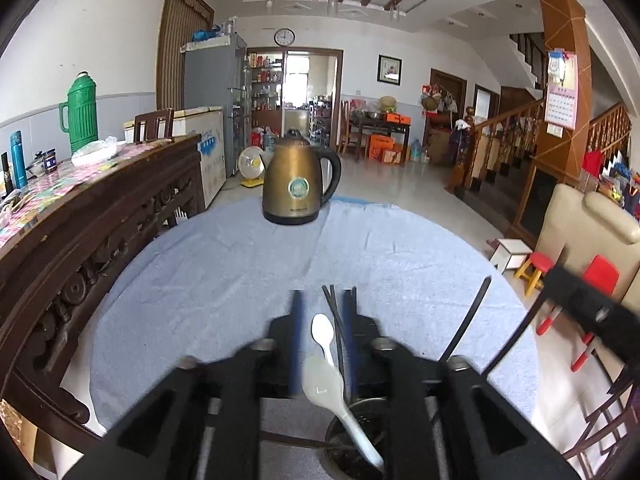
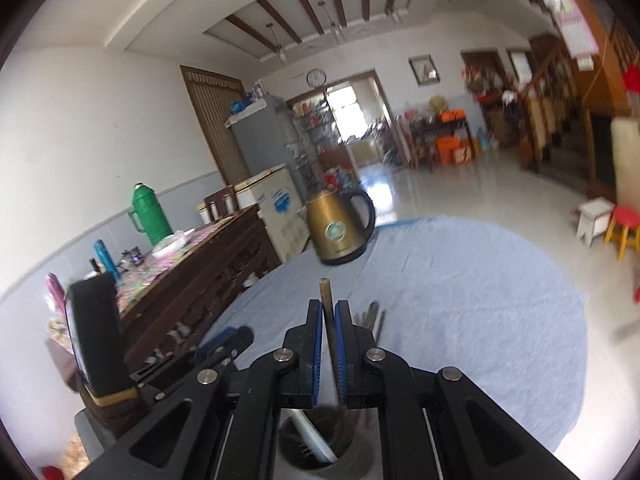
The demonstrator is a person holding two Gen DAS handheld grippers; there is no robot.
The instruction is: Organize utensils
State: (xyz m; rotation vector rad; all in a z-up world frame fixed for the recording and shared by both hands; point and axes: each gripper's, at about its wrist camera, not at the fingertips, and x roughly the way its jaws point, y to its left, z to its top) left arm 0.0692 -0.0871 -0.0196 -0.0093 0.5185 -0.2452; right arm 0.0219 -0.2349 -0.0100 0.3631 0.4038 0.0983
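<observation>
In the left wrist view, my left gripper (image 1: 323,300) is open above a round metal utensil holder (image 1: 354,440). The holder contains two white plastic spoons (image 1: 324,334) and dark chopsticks (image 1: 335,312). Another dark chopstick (image 1: 466,320) slants up at the right. In the right wrist view, my right gripper (image 2: 329,306) is shut on a brown chopstick (image 2: 325,292), held over the same holder (image 2: 316,440), where a white spoon handle (image 2: 314,436) shows. More chopsticks (image 2: 372,318) stand just right of the fingers. The left gripper body (image 2: 224,346) shows at the left.
A gold electric kettle (image 1: 298,178) stands at the far side of the round table with a blue cloth (image 1: 240,272). A dark carved sideboard (image 1: 80,240) with a green thermos (image 1: 82,114) is at the left. Stools (image 1: 536,270) and a chair stand at the right.
</observation>
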